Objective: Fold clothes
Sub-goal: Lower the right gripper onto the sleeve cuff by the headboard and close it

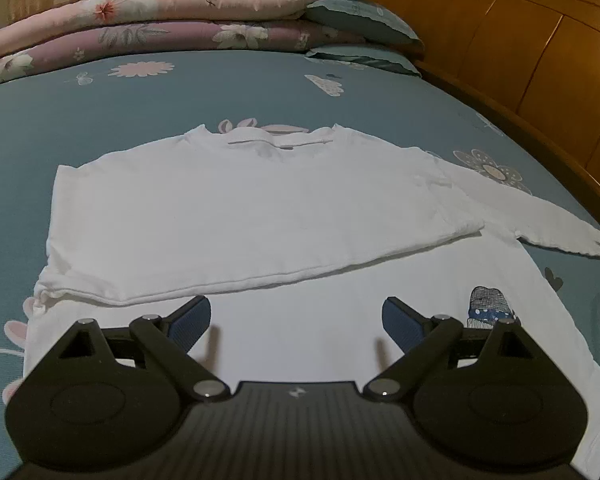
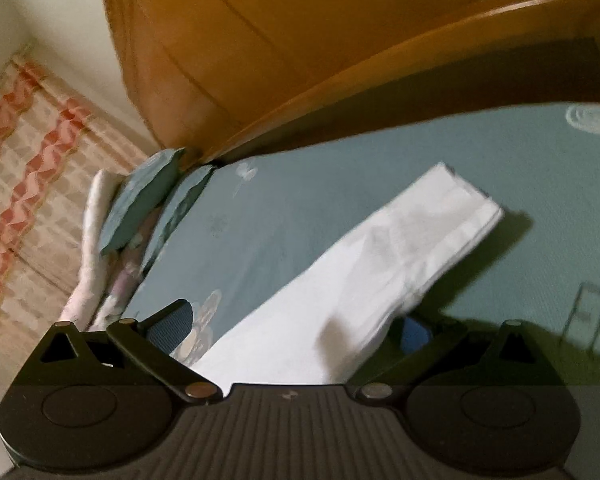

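Observation:
A white long-sleeved shirt [image 1: 260, 208] lies flat on the blue floral bed sheet [image 1: 100, 120], collar away from me. Its left part is folded across the body, and one sleeve [image 1: 540, 220] stretches out to the right. A small blue print [image 1: 488, 304] shows near the hem. My left gripper [image 1: 296, 320] hovers open over the lower shirt, with nothing between its fingers. In the blurred right wrist view, my right gripper [image 2: 294, 330] is open with the white sleeve [image 2: 380, 272] running between its fingers to the cuff [image 2: 472, 204]. The sleeve partly hides the right finger.
A wooden headboard [image 1: 540, 60] borders the bed on the right. Folded floral quilts [image 1: 160, 20] and blue pillows [image 1: 364, 16] are stacked along the far side. A patterned curtain [image 2: 28, 140] hangs behind them. Bare sheet [image 2: 300, 208] surrounds the shirt.

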Tool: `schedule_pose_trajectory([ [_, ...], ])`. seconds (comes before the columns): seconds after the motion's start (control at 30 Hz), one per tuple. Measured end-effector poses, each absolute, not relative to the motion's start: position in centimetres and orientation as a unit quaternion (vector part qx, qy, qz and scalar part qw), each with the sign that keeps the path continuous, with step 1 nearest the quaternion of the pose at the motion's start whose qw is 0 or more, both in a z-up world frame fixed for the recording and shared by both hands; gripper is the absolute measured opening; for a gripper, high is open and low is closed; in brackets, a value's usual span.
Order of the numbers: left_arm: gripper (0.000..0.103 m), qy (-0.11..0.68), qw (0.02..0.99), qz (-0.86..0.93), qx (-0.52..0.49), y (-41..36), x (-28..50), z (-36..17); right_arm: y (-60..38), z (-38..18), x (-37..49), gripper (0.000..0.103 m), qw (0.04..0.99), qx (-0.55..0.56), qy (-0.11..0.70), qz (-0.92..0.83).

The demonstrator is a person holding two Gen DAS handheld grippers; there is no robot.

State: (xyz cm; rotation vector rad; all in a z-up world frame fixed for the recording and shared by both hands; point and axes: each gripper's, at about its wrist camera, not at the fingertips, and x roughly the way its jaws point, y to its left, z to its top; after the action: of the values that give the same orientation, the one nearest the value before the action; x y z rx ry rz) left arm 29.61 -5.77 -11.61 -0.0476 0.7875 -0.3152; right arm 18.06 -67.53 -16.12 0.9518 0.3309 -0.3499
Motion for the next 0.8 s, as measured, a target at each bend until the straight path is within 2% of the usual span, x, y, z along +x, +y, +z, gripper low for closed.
schedule_pose_trajectory([
  [0.2,0.093,0.383,0.911,-0.153,-0.018,-6.0,29.6,-11.6,-68.4,-16.1,18.9,0.103,0.859,0.456,0.152,-0.177],
  [0.37,0.093,0.383,0.911,-0.153,-0.018,-5.9,29.6,-11.6,-68.1,-15.5,20.5,0.102,0.868,0.418,0.179,-0.200],
  [0.57,0.093,0.381,0.911,-0.158,-0.016,-6.0,29.4,-11.5,-66.4,-15.0,21.0,0.079,0.879,0.347,0.219,-0.242],
  [0.8,0.093,0.379,0.912,-0.158,-0.018,-6.0,29.3,-11.3,-66.2,-14.6,21.2,0.054,0.868,0.331,0.246,-0.278],
])
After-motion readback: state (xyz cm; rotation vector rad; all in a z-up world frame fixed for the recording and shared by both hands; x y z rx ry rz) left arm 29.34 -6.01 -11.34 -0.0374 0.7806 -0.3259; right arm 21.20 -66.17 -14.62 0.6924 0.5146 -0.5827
